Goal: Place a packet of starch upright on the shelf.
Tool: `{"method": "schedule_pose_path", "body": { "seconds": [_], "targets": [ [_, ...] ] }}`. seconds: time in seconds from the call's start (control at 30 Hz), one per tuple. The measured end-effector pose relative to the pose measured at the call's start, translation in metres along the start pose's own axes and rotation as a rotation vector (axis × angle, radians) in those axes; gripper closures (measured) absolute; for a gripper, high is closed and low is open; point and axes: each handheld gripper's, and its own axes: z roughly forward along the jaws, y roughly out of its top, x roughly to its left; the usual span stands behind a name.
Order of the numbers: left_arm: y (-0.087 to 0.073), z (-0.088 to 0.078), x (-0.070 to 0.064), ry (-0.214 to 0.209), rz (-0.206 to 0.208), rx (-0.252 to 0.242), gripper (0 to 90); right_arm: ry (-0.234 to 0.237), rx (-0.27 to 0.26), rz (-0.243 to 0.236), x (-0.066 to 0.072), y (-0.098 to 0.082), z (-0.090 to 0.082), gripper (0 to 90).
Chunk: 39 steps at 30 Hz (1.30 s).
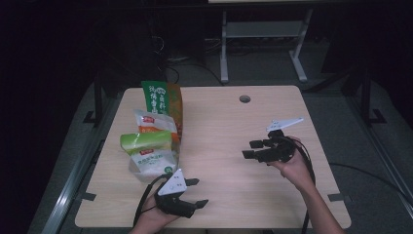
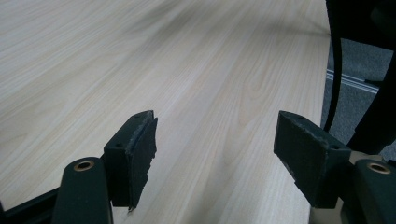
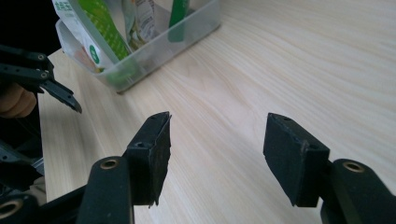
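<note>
Packets (image 1: 150,141) stand in a clear bin (image 3: 154,49) at the desk's (image 1: 229,131) left side. My left gripper (image 1: 197,191) idles just beside it, jaws released; my right gripper (image 1: 251,149), jaws released and empty, is approaching and must reach across to them.

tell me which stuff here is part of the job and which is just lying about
Part of the job:
- clear bin
- snack packets standing in it
- left gripper, open
- right gripper, open

Just there:
- table
- round cable hole
- white desk frame behind
</note>
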Motion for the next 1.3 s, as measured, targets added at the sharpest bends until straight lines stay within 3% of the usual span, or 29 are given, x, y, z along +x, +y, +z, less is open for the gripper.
{"method": "schedule_pose_path", "body": {
  "seconds": [0.83, 1.23, 1.3],
  "targets": [
    [-0.001, 0.0, 0.001, -0.006, -0.009, -0.001, 29.1, -0.052, 0.005, 0.094, -0.008, -0.066, -0.03, 39.4],
    [-0.003, -0.001, 0.003, -0.001, -0.038, -0.005, 29.2, -0.081, -0.019, 0.098, 0.003, -0.093, -0.037, 37.8],
    [-0.002, -0.003, 0.003, 0.002, -0.038, -0.004, 29.2, -0.085, -0.047, 0.097, 0.004, -0.094, -0.041, 36.6]
  ]
}}
